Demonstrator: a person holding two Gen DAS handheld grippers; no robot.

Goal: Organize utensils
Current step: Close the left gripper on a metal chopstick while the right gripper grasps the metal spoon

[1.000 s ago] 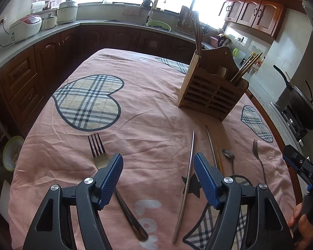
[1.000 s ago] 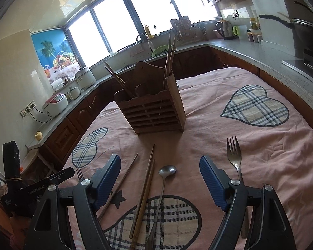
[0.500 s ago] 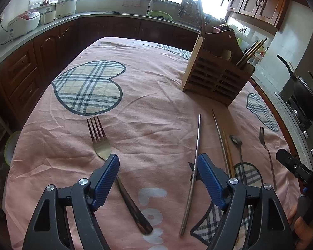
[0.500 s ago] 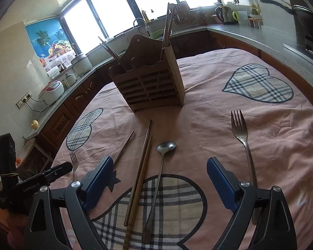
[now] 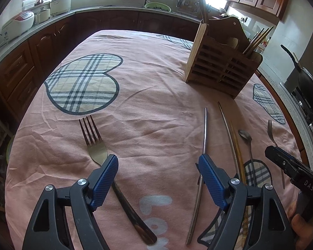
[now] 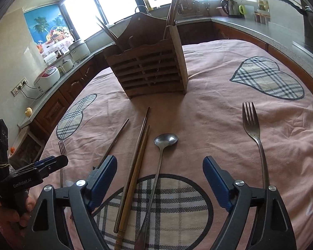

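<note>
My left gripper [image 5: 157, 164] and right gripper [image 6: 159, 167] hover spread wide, holding nothing, over forks, spoon [image 6: 159, 166] and chopsticks [image 6: 135, 166] lying lengthwise, heads pointing far toward the wooden caddy [image 6: 150, 70].

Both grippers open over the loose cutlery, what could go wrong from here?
1. The two brown wooden chopsticks lie touching beside the long-handled metal spoon; the right gripper may pinch several at once.
2. The thin metal chopstick lies flat on wrinkled pink cloth; the left gripper could snag fabric.
</note>
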